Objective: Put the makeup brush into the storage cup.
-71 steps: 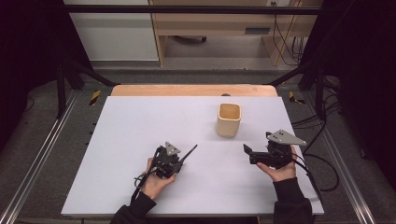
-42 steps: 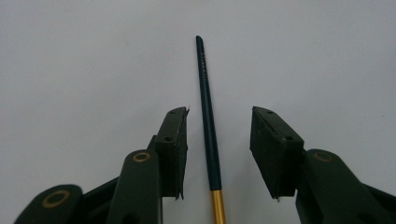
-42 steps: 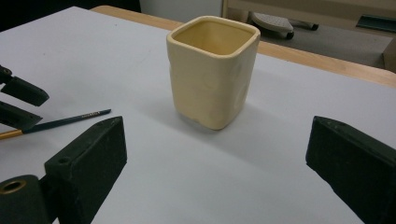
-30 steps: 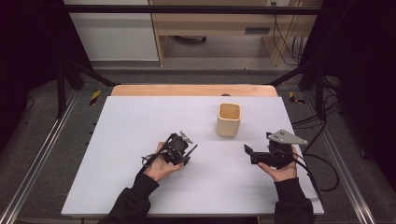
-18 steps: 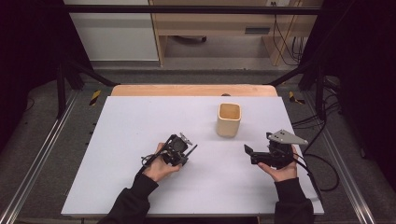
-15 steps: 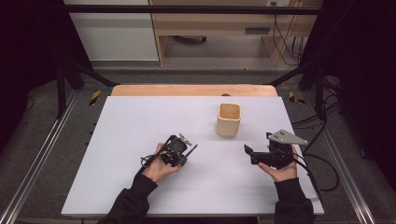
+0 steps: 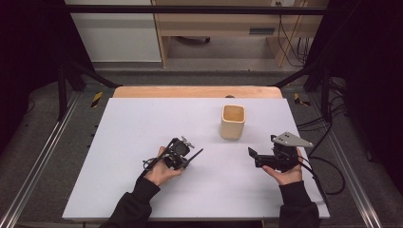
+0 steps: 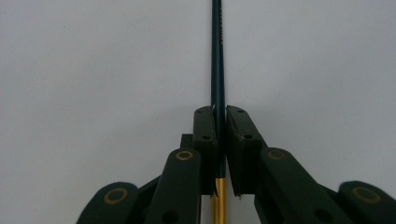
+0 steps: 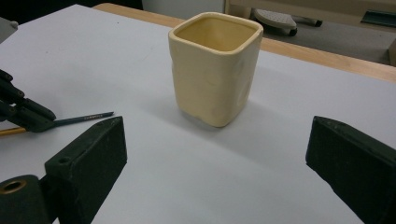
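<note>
My left gripper [image 8: 219, 140] has just been closing and now has its 2 jaws clamped on a thin dark pencil [image 8: 217, 56], which runs straight out between the pads with its gold end poking back toward my hand; gripping it near the rear leaves most of the shaft free ahead, which I judge is what I want for steering the tip into something. In the high view that left gripper [image 7: 183, 154] sits low over the white table [image 7: 142, 123], the pencil [image 7: 196, 156] slanting up and right toward the cream cup [image 7: 233, 121], which stands upright and well apart from the pencil tip. My right gripper [image 9: 215, 154] has its jaws spread wide with nothing between them, aimed at the cup [image 9: 215, 65] but not touching it. In the high view the right gripper [image 7: 266, 159] waits near the table's right edge, probably to steady the cup when the pencil goes in.
</note>
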### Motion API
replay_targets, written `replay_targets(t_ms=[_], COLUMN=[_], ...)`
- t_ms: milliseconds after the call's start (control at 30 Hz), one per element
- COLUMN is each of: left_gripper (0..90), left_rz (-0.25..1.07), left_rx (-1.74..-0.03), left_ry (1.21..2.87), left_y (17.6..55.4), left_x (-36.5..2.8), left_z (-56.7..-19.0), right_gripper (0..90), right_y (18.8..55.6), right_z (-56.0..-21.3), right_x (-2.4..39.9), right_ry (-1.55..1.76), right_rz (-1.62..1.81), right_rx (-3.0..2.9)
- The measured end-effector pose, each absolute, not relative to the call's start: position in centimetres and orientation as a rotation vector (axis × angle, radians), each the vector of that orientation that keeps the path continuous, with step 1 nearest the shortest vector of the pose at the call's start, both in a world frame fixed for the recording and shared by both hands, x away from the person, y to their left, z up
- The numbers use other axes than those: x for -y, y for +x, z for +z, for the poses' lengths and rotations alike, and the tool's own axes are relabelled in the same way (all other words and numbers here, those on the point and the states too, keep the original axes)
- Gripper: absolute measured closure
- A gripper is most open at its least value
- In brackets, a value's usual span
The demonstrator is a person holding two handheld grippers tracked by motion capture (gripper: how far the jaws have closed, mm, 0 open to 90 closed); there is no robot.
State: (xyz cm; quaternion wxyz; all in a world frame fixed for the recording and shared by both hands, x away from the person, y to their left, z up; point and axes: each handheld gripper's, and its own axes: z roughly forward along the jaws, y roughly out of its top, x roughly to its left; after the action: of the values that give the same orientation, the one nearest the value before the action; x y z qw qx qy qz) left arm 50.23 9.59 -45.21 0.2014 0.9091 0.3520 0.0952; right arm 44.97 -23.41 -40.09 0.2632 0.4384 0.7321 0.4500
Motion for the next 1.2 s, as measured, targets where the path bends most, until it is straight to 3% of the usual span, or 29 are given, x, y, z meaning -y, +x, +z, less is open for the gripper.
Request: replay_targets(t_ms=[633, 1200], left_gripper=[82.5, 82.6], left_rz=[0.269, 0.28], left_rx=[-0.96, -0.885], left_ry=[2.571, 2.477], left_y=[50.3, 49.1], left_x=[-9.3, -11.0], left_z=[-45.1, -42.7], right_gripper=[5.6, 5.7], right_y=[45.0, 44.9], right_z=[-40.2, -40.2], right_x=[23.3, 23.2], right_ry=[1.186, 1.176], right_rz=[1.22, 1.219], right_rx=[-1.988, -1.998])
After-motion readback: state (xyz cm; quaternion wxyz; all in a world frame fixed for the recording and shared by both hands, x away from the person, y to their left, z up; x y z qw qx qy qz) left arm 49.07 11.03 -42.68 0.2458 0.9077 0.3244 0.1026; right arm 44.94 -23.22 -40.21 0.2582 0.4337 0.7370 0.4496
